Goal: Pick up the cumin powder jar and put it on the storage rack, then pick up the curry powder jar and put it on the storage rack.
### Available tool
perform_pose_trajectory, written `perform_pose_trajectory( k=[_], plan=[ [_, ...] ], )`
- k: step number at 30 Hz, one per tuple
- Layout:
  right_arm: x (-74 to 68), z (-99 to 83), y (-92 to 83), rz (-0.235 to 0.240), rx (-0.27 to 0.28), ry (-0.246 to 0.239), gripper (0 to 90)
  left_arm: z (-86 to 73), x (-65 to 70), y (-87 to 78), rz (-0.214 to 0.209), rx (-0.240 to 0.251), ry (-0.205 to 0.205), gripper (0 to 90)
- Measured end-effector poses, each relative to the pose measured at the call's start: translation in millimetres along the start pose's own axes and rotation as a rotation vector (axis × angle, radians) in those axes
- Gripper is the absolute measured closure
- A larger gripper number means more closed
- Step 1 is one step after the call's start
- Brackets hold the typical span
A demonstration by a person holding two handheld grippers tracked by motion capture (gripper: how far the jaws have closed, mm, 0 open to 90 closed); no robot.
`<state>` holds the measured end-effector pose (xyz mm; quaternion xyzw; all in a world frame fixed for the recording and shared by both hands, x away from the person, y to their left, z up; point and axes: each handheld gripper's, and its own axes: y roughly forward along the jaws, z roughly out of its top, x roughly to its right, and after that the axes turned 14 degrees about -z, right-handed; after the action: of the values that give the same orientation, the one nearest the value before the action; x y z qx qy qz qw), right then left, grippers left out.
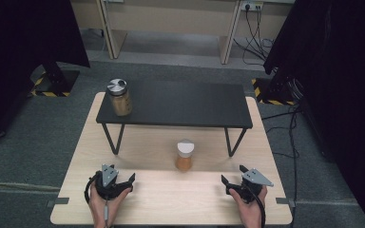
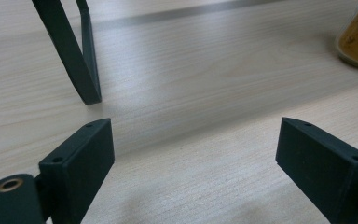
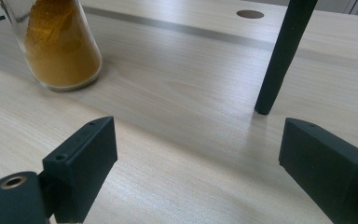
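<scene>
Spice jar between two idle grippers

The small spice jar (image 1: 185, 155) stands upright at centre frame on the bench (image 1: 171, 199); left gripper (image 1: 119, 183) and right gripper (image 1: 232, 183) flank it about equally, fingers released, empty.

Pale wood-grain table (image 1: 171, 199); black shelf (image 1: 180, 102). Far-left jar (image 1: 119, 98) holds tan powder under a silver lid; near jar (image 1: 185, 156) holds orange powder, white cap. Black grippers.
</scene>
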<state>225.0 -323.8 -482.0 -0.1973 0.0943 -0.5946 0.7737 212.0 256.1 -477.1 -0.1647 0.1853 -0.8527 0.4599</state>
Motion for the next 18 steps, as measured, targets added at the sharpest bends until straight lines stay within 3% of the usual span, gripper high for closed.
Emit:
perform_pose_trajectory(
  k=[18],
  plan=[
    [2.4,-0.4,0.3,0.006,0.0,0.01,11.5,-0.2,0.0,-0.2,0.004,0.002,-0.006,10.7]
  ],
)
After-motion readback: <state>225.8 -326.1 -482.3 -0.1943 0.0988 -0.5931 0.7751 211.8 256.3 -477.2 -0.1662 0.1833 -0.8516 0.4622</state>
